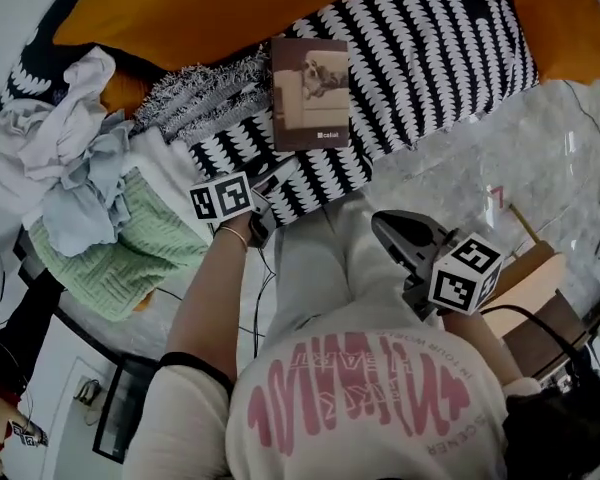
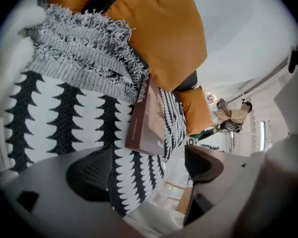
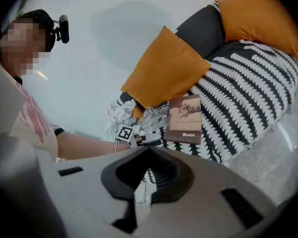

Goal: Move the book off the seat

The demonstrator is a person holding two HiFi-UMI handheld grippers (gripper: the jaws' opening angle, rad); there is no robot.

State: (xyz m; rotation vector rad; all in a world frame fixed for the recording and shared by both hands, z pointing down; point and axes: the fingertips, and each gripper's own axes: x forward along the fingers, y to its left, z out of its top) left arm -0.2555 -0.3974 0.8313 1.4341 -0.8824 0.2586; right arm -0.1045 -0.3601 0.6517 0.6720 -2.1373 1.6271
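**Item: brown book, on patterned seat – not yet lifted**

Book point(image 1: 311, 93) – brown cover with a pale picture panel, lying flat and cover-up on the black-and-white patterned seat point(image 1: 430, 58); its left edge sits just beside a grey fringed throw point(image 1: 205, 88); seen edge-on from the left gripper view point(image 2: 148, 125) and face-on from the right gripper view point(image 3: 185, 119).

Left tool point(image 1: 270, 200) – held near the front edge of the seat, below the book in the head view and apart from it; jaws spread wide, pads touching nothing; the left gripper view point(image 2: 149, 165) shows the seat fabric and the near end of the book beyond the gap; marker cube point(image 1: 220, 198) on top.

Right tool point(image 1: 382, 226) – held off the seat, over the person's lap, well apart from the book; jaws together at the tips with nothing between them, as its own view shows point(image 3: 149, 150); marker cube point(image 1: 465, 273) at the rear.

Surroundings: orange cushion point(image 1: 230, 8) behind the seat; heap of pale clothes point(image 1: 75, 158) at the left, over a green knitted cloth point(image 1: 130, 248); pale marbled floor point(image 1: 500, 158) at the right; person's cream shirt with pink print point(image 1: 370, 398) in the foreground.
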